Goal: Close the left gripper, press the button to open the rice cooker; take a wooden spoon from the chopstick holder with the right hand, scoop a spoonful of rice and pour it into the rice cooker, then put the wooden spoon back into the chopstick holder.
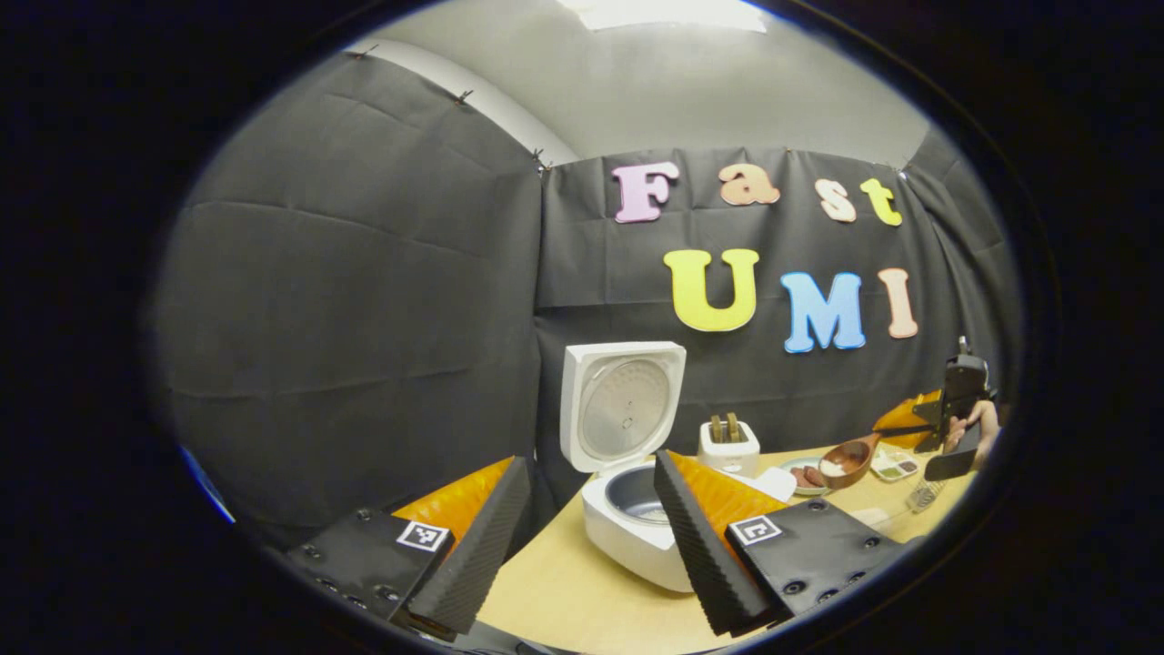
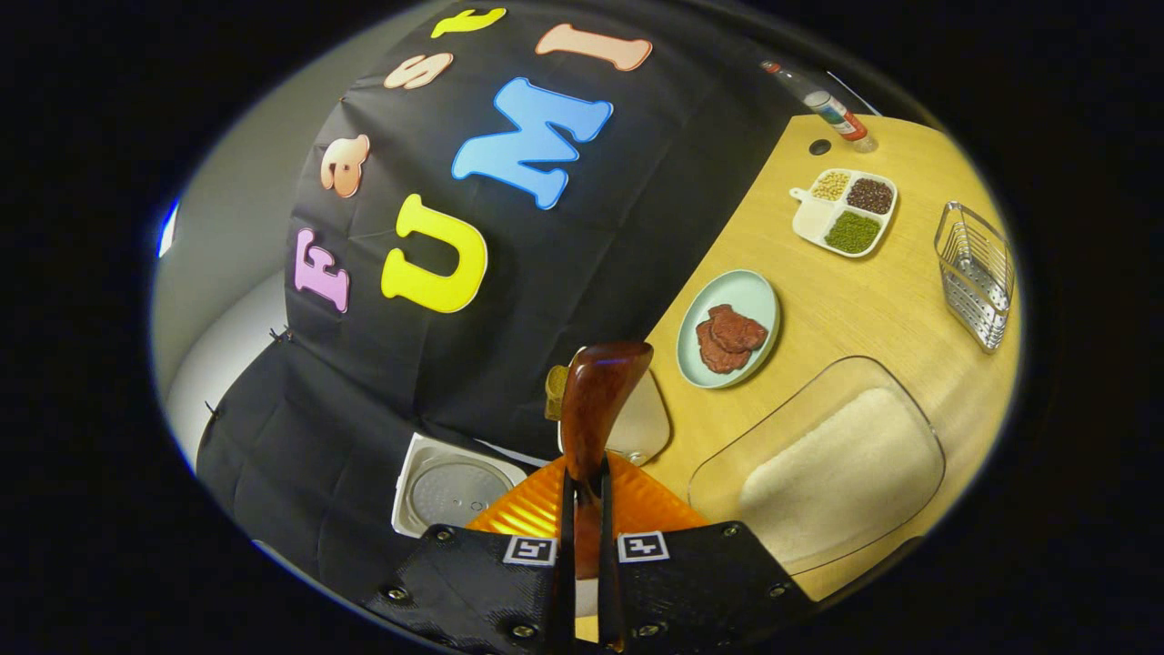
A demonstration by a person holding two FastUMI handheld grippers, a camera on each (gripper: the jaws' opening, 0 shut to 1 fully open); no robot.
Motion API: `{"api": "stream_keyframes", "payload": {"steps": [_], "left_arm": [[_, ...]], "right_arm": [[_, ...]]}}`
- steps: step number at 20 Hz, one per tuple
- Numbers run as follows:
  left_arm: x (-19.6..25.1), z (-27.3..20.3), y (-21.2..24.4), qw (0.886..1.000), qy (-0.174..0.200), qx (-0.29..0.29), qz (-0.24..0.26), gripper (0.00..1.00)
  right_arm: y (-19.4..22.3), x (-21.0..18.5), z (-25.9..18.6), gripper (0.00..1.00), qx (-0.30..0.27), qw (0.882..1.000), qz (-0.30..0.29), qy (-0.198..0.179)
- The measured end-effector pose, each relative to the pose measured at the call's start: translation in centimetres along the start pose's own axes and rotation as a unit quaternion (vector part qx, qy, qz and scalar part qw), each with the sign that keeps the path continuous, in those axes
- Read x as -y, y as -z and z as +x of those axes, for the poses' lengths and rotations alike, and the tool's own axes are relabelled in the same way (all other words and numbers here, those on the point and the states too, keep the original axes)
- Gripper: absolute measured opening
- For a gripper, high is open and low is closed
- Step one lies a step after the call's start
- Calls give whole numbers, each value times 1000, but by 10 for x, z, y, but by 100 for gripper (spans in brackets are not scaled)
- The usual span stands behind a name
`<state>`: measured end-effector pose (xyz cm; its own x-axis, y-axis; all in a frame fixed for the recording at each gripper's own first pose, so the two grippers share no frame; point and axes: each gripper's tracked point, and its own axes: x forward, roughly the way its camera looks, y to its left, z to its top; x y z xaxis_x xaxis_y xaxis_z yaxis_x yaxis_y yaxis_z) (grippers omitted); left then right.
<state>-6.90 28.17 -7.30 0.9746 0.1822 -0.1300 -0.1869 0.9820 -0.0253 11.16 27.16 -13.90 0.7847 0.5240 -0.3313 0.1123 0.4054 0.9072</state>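
- Right gripper is clamping both fingers on the handle of the wooden spoon; in the left gripper view that same gripper, with part of a hand on it, is holding the spoon level, to the right of the rice cooker.
- Left gripper is standing with its fingers spread wide and nothing between them, just in front of the rice cooker.
- Rice cooker is sitting white on the table with its lid standing upright and the dark inner pot showing; the left gripper's right finger is covering part of its body, and in the right gripper view the lid alone is peeking out at the lower edge.
- Clear rice container, far right of the cooker, is holding a pale bed of rice; its lower edge is running out of view.
- Chopstick holder, white, is standing just right of the cooker with two wooden handles poking up; in the right gripper view the spoon is hiding most of it.
- Spoon bowl is looking reddish-brown and glossy, carrying a small white heap of rice, hard to make out in detail.
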Motion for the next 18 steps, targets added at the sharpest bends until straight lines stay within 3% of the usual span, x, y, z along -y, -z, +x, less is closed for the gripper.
{"api": "stream_keyframes", "payload": {"steps": [6, 7, 14, 15, 16, 17, 18], "left_arm": [[-24, -6, 5, 1000, -23, -6, 6, 100], [-28, -8, 6, 1000, -28, -8, 7, 96], [-64, -30, 14, 997, -70, -18, 9, 96], [-69, -34, 16, 997, -76, -20, 8, 100], [-74, -37, 18, 996, -82, -23, 7, 96], [-79, -40, 20, 996, -88, -25, 6, 100], [-82, -43, 22, 995, -94, -28, 6, 96]], "right_arm": [[26, -42, 27, 10, -15, 999, -10, -33], [32, -49, 31, 10, -20, 999, -14, -39], [74, -83, 72, 10, -50, 995, -54, -62], [80, -87, 78, 10, -52, 995, -61, -63], [84, -90, 83, 10, -54, 994, -70, -65], [91, -92, 88, 10, -55, 993, -82, -64], [96, -94, 95, 10, -57, 992, -94, -63]]}}
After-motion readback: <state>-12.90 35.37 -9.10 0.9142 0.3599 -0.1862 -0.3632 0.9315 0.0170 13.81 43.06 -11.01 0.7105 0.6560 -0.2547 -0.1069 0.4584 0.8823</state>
